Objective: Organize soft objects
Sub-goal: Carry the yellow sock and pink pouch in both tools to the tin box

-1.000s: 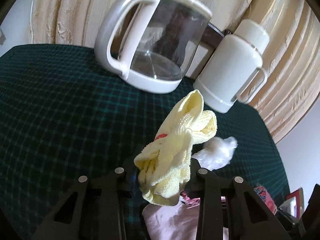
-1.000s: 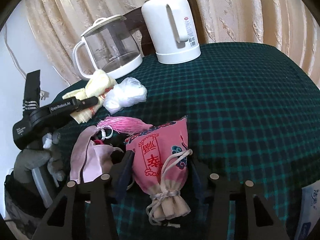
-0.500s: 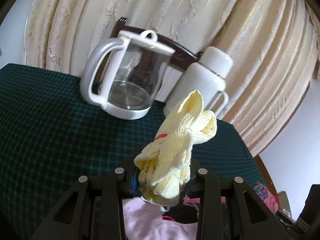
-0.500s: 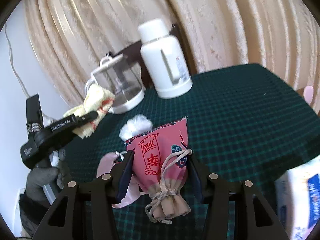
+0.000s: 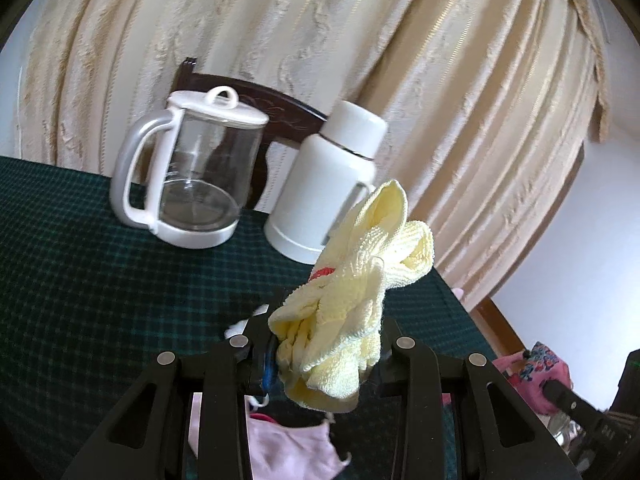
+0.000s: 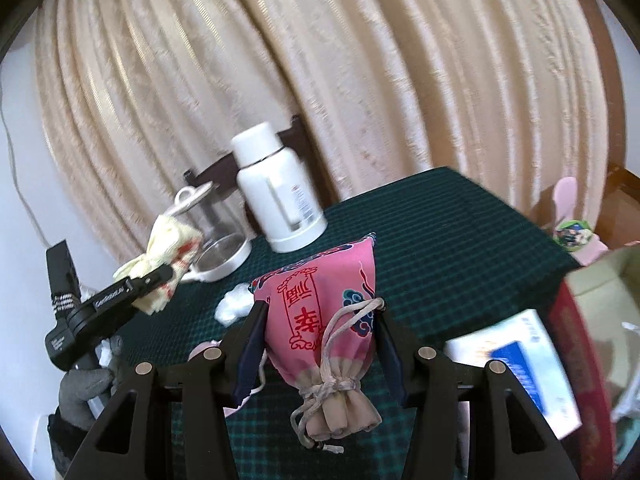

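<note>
Cream curtains are seen behind the green-checked worktop (image 5: 80,280). A yellow cloth (image 5: 352,280) is clamped in the left hand-held gripper (image 5: 324,356), and a pink drawstring pouch (image 6: 324,312) is clamped in the right hand-held gripper (image 6: 320,344); both are held above the worktop. Grip pressure should be kept until each item is lowered to its place.

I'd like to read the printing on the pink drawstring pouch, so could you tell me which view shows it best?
The right wrist view: the pink drawstring pouch fills the centre, red characters facing the camera. The left wrist view catches only a corner.
</note>
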`<action>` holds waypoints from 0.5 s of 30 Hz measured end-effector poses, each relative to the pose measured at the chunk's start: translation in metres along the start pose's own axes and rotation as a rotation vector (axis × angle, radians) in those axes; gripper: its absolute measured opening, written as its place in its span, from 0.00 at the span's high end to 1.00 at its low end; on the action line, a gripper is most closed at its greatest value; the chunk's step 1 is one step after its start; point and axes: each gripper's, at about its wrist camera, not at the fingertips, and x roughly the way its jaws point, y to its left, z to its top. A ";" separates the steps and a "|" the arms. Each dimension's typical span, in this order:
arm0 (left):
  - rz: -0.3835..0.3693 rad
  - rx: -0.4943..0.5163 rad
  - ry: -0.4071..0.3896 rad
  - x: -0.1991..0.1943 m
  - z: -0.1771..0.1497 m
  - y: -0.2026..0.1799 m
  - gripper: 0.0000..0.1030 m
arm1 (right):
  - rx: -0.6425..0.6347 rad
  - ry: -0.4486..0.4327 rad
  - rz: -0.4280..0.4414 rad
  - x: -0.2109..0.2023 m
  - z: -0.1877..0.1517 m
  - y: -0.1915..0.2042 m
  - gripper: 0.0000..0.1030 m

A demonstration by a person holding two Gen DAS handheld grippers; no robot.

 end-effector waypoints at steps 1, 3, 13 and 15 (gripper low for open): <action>-0.009 0.006 0.001 -0.001 -0.001 -0.004 0.67 | 0.010 -0.014 -0.014 -0.007 0.001 -0.005 0.48; -0.025 0.013 0.005 -0.002 -0.002 -0.010 0.67 | 0.024 -0.037 -0.038 -0.018 0.002 -0.013 0.48; -0.093 0.060 0.021 -0.008 -0.012 -0.039 0.67 | 0.129 -0.143 -0.200 -0.073 0.003 -0.068 0.48; -0.104 0.071 0.024 -0.009 -0.015 -0.045 0.67 | 0.153 -0.158 -0.234 -0.082 0.003 -0.080 0.48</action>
